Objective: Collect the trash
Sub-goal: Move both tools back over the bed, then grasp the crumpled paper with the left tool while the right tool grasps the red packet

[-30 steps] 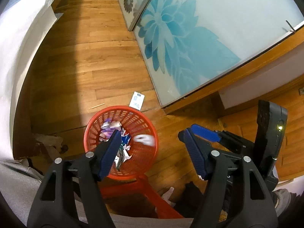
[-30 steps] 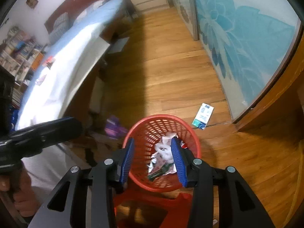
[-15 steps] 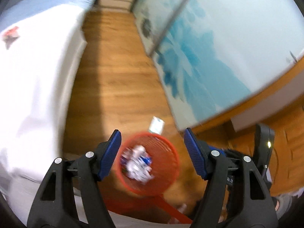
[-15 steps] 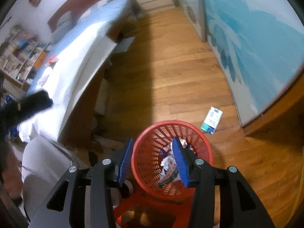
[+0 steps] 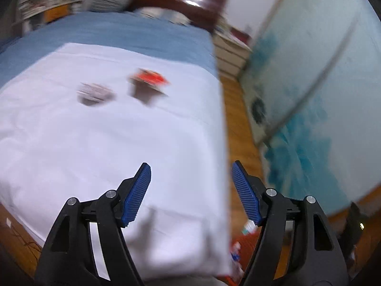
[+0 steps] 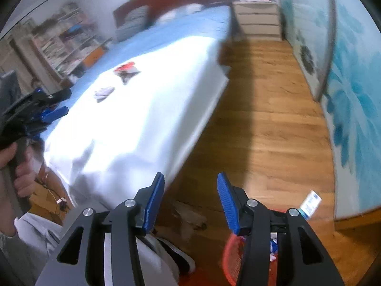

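2 trash pieces lie on 1 bed (blurred); left gripper gapes empty, opening; right gripper likewise.

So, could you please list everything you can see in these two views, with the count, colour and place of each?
red wrapper: one, red and white, on the white sheet, far side
grey scrap: one, pale grey, on the white sheet, nearer than the red wrapper
small carton: one, white and blue, on the wooden floor by the basket
basket: one, red, on the floor at bottom right, trash inside
white sheet: one, white, over the blue bed
drawer unit: one, pale, beyond the bed's head
bookshelves: blurred, against the left wall
left gripper: one, black with blue pads, jaws opening, nothing between
right gripper: one, black with blue pads, open, empty
hand: one, holding the left gripper's handle
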